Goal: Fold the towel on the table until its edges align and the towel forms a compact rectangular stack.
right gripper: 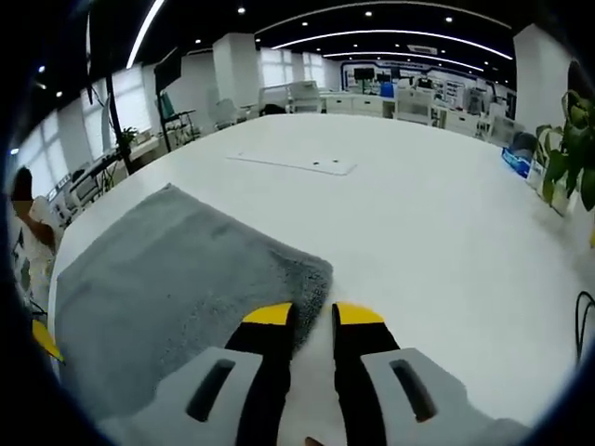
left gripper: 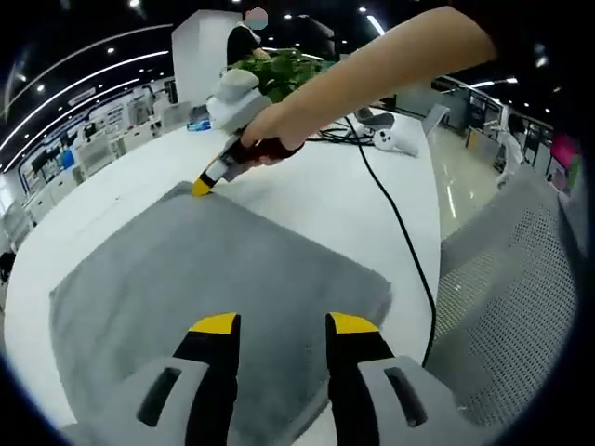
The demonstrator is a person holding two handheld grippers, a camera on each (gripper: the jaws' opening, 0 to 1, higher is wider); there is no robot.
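Grey terry towel lies flat on the white table, filling the lower left and centre of the left gripper view. My left gripper sits at the bottom of that view above the towel's near part, its yellow-tipped jaws apart with grey cloth showing in the gap; nothing is held. Whether the tips touch the cloth I cannot tell.

My right gripper appears in the upper left of the same view, at the towel's far corner, with my forearm running down to it from the upper right. A black cable trails across the table on the right, past a white controller. A green plant stands at the top centre, and a grey mesh chair fills the right side.

In the right gripper view the towel spreads over the lower left, and my right gripper is at the bottom centre, at the towel's corner. Jaws narrow, a thin gap between them; whether they pinch cloth I cannot tell. A flat white plate lies on the table in the upper centre. Plant leaves show at the right edge.
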